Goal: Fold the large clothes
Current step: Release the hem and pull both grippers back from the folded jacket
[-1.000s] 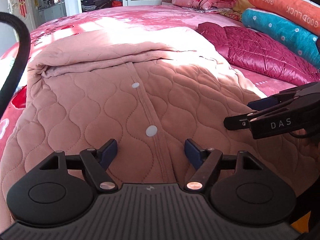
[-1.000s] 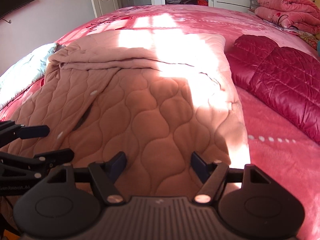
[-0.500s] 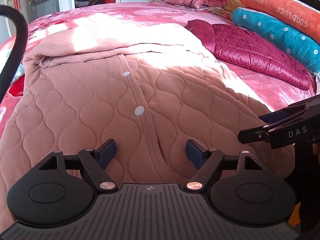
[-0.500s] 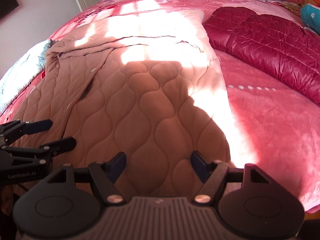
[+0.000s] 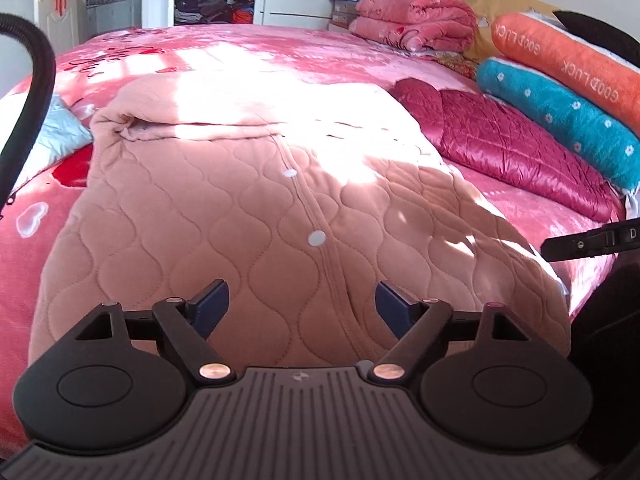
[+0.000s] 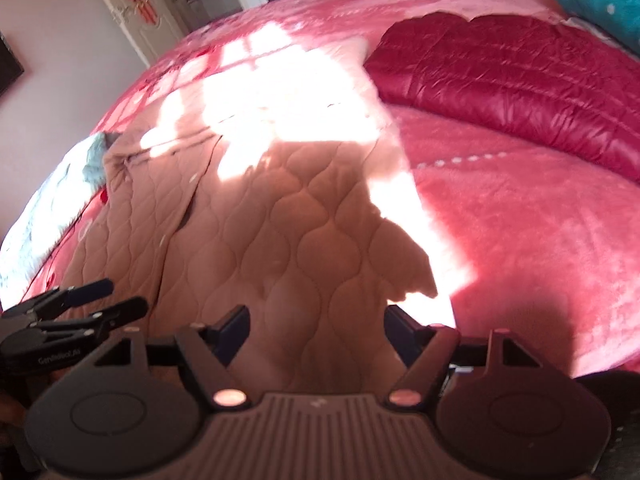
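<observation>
A large pink quilted garment [image 5: 224, 216] with white snap buttons lies spread on the pink bed [image 5: 280, 48], its far part folded over. It also shows in the right wrist view [image 6: 288, 240]. My left gripper [image 5: 302, 304] is open and empty, just above the garment's near hem by the button placket. My right gripper [image 6: 316, 330] is open and empty over the hem's right part. Each gripper shows in the other's view: the right one [image 5: 580, 242] at the right edge, the left one [image 6: 92, 300] at the lower left.
A dark red quilted jacket [image 5: 500, 148] lies to the right of the garment. Teal [image 5: 560, 112] and orange [image 5: 568, 60] pillows and folded pink blankets [image 5: 412, 20] sit at the far right. A pale blue cloth [image 5: 60, 132] lies at the left.
Both grippers have pulled back toward the near edge of the bed and stayed open. The right gripper has moved right, away from the left one, and tilted.
</observation>
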The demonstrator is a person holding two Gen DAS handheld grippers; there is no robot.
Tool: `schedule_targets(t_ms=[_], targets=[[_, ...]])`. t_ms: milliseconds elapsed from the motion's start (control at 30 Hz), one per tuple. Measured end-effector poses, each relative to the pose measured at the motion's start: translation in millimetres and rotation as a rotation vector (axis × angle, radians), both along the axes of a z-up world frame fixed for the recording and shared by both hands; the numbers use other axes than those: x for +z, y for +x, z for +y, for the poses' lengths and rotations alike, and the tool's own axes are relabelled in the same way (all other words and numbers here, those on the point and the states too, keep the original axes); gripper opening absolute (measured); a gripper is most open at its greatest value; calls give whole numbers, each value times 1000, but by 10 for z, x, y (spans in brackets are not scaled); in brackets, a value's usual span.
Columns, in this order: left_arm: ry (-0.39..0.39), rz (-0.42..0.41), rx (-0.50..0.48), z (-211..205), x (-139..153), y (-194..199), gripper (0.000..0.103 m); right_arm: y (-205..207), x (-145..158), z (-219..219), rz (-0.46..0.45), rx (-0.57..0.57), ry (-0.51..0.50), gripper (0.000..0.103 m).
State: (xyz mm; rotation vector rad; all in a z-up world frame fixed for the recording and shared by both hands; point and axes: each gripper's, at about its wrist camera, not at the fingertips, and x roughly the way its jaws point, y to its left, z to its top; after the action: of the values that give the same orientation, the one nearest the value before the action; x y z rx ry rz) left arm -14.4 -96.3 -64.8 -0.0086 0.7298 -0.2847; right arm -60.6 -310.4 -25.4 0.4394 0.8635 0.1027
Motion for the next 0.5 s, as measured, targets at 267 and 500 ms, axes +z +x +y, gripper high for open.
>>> schedule_targets(t_ms=[267, 500], targets=[[-44, -52, 244, 677, 117, -10, 100, 32, -73, -434, 46, -157, 64, 72], [-109, -36, 499, 1260, 80, -47, 100, 176, -213, -407, 118, -139, 96, 72]])
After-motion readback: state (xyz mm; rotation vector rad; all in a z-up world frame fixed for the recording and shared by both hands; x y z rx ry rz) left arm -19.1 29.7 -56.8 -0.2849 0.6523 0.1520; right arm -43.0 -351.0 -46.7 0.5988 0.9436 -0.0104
